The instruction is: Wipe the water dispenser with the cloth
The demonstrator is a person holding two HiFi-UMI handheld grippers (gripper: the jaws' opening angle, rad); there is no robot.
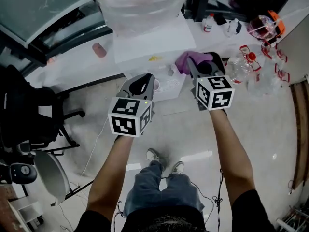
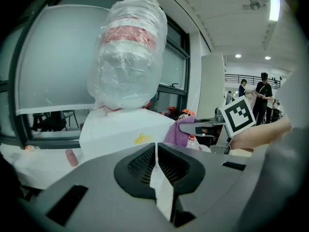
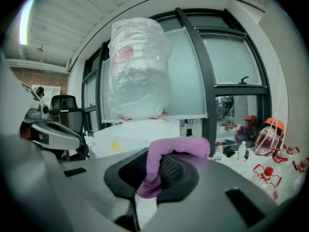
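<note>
The water dispenser (image 1: pixel 149 45) is a white box with a plastic-wrapped bottle (image 1: pixel 137 4) on top, straight ahead of me. My right gripper (image 1: pixel 205 67) is shut on a purple cloth (image 1: pixel 186 61), held just in front of the dispenser's right corner. In the right gripper view the cloth (image 3: pixel 166 153) folds out of the jaws of the right gripper (image 3: pixel 152 180), with the dispenser (image 3: pixel 140 132) beyond. My left gripper (image 1: pixel 141 84) hovers before the dispenser's front, jaws pressed together and holding nothing. The left gripper view shows the left gripper (image 2: pixel 155 166), the dispenser (image 2: pixel 120 129) and the cloth (image 2: pixel 175 129).
A black office chair (image 1: pixel 29 110) stands at the left. To the right, a white table (image 1: pixel 227 37) carries small bottles and clear face shields (image 1: pixel 263 28). A pink object (image 1: pixel 99 50) lies on the ledge left of the dispenser. People (image 2: pixel 263 93) stand far back.
</note>
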